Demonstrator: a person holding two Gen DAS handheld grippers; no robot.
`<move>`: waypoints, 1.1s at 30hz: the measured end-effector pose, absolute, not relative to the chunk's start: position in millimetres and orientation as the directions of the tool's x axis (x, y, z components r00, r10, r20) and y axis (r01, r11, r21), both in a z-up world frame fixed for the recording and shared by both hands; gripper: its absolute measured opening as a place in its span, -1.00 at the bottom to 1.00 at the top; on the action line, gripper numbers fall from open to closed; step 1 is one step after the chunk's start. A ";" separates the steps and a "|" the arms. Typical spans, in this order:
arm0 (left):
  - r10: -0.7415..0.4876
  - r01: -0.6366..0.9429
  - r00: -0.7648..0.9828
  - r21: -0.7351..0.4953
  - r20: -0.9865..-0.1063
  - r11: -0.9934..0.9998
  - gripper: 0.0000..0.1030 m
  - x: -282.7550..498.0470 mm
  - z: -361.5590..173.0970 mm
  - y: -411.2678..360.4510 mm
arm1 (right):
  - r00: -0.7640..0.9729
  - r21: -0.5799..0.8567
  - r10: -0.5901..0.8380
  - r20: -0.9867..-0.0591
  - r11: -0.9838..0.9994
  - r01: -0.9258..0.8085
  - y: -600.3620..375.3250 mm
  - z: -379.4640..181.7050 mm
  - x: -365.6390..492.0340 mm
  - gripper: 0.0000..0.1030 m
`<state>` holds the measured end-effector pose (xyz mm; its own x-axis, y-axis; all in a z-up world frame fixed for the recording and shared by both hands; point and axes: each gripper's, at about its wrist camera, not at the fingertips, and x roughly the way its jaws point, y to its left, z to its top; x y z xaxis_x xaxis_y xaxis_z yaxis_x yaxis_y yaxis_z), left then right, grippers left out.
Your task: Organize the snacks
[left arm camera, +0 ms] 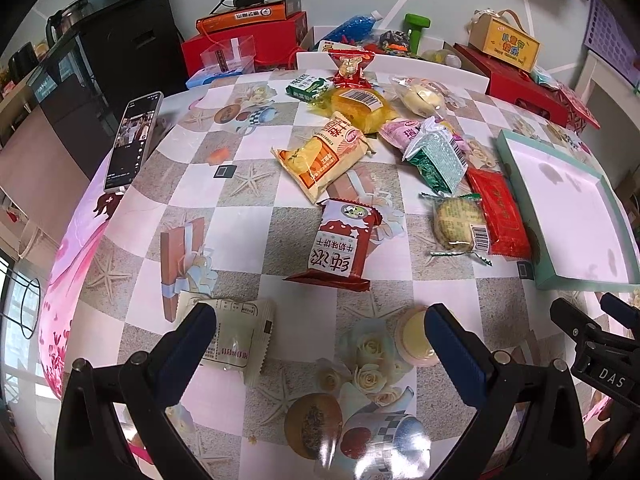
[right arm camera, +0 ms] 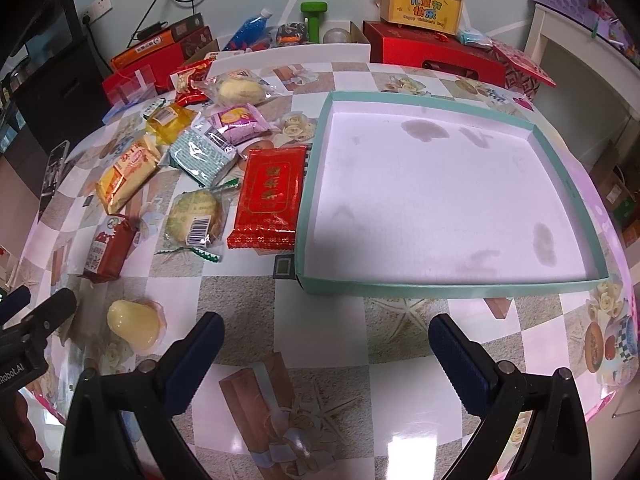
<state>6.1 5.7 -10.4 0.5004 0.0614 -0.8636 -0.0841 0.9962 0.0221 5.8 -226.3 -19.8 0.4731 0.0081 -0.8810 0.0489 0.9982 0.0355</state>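
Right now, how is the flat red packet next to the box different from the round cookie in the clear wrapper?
The flat red packet is rectangular and opaque, with gold print; the round cookie shows through a clear wrapper bearing a barcode label. The red packet lies against the teal box; the cookie sits one place farther from it. Both lie flat, sealed, outside the box.

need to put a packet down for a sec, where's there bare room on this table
The teal tray is empty inside. Bare tablecloth lies in front of its near wall, between the open right tongs, and between the phone and the orange packet. Left of the tray, snacks crowd together up to the red packet.
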 end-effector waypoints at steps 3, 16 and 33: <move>0.062 -0.083 0.499 0.024 -0.864 0.996 1.00 6.1 -10.6 5.8 | 0.473 0.035 0.008 -0.881 0.998 0.049 -226.1 -19.7 5.8 1.00; 0.065 -0.080 0.497 0.029 -0.866 0.996 1.00 5.0 -11.3 6.3 | 0.474 0.035 0.007 -0.881 0.998 0.050 -225.9 -19.7 6.0 1.00; 0.064 -0.084 0.495 0.026 -0.866 0.996 1.00 4.4 -12.5 7.7 | 0.473 0.034 0.006 -0.881 0.998 0.051 -226.4 -20.0 5.2 1.00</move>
